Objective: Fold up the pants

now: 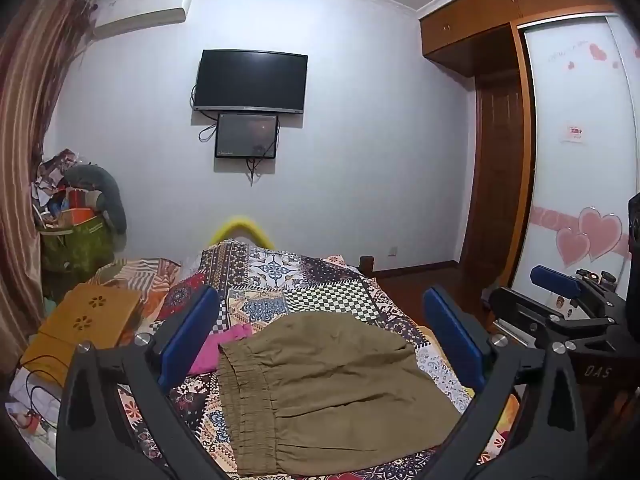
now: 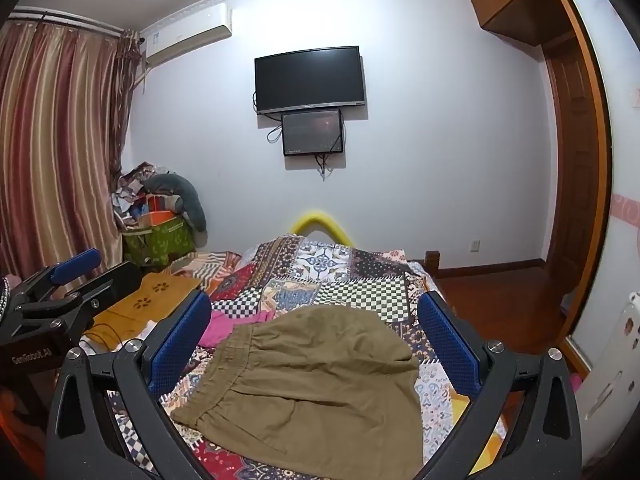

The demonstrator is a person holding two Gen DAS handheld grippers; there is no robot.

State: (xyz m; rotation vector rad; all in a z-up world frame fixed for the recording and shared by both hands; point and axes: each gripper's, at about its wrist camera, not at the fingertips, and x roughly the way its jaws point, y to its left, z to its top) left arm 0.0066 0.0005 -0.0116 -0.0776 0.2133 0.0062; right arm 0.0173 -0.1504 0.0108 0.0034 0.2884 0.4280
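Pants [image 1: 332,392] lie flat on the bed [image 1: 332,300] near its front edge, waistband toward the left edge. Left hand-held gripper [image 1: 320,340] and right hand-held gripper [image 2: 316,344] hover above, jaws apart, likely lining up a grasp.

A home bedroom. A bed with a multicoloured patchwork quilt [image 1: 320,280] fills the foreground. On the pale wall opposite hangs a black flat-screen television [image 1: 251,81], with a smaller dark screen [image 1: 246,136] mounted just below it. A white wall air conditioner [image 2: 188,32] sits near the ceiling, beside long striped red-brown curtains [image 2: 56,148]. To the right stands an orange-brown wooden wardrobe [image 1: 488,12] with a frosted sliding door bearing pink heart decals [image 1: 592,236]. A pile of household clutter in a green fabric bin [image 2: 160,216] fills the corner.
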